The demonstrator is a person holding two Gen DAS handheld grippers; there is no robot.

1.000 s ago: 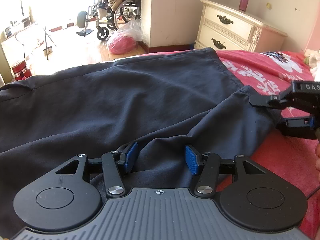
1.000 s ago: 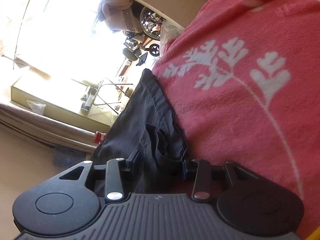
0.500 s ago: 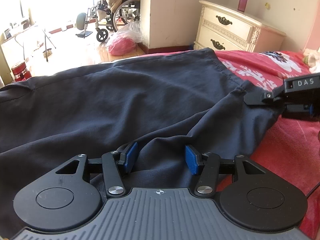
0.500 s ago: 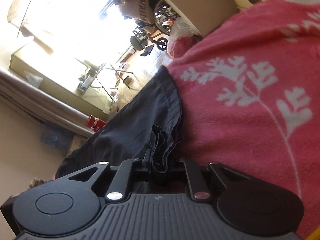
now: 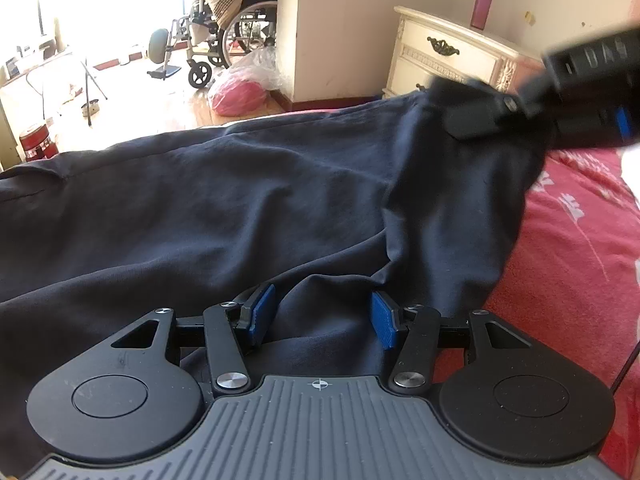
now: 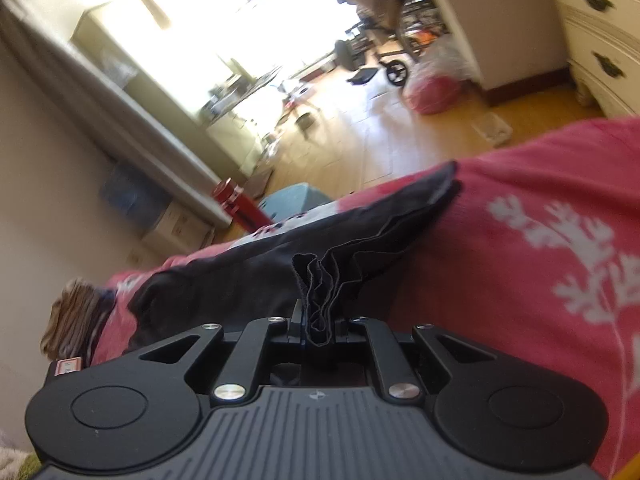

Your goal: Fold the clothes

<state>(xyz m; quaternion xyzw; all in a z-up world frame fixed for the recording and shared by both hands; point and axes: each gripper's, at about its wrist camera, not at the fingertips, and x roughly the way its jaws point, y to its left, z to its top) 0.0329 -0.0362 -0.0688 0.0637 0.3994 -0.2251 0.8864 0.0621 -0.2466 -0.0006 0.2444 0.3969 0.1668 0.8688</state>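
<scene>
A dark navy garment (image 5: 200, 208) lies spread over a red bed cover (image 5: 568, 248) with white leaf prints. My left gripper (image 5: 320, 316) rests low on the cloth near its front edge, open. A soft ridge of fabric runs between its blue pads (image 5: 260, 312), which do not press on it. My right gripper (image 6: 320, 328) is closing its jaws on a bunched edge of the garment (image 6: 240, 276), and the folds stick up between its fingers. In the left wrist view the right gripper (image 5: 472, 120) is blurred at the upper right, lifting that corner off the bed.
A cream nightstand (image 5: 452, 56) stands behind the bed at the right. On the wooden floor beyond are a wheelchair (image 5: 224, 36), a pink bag (image 5: 240, 92) and a red canister (image 5: 36, 144). A brown striped cloth (image 6: 72, 312) lies at the bed's far end.
The right gripper closed on the garment's edge, then rose and rolled, pulling the corner up and toward the nightstand. The left gripper stayed still and open.
</scene>
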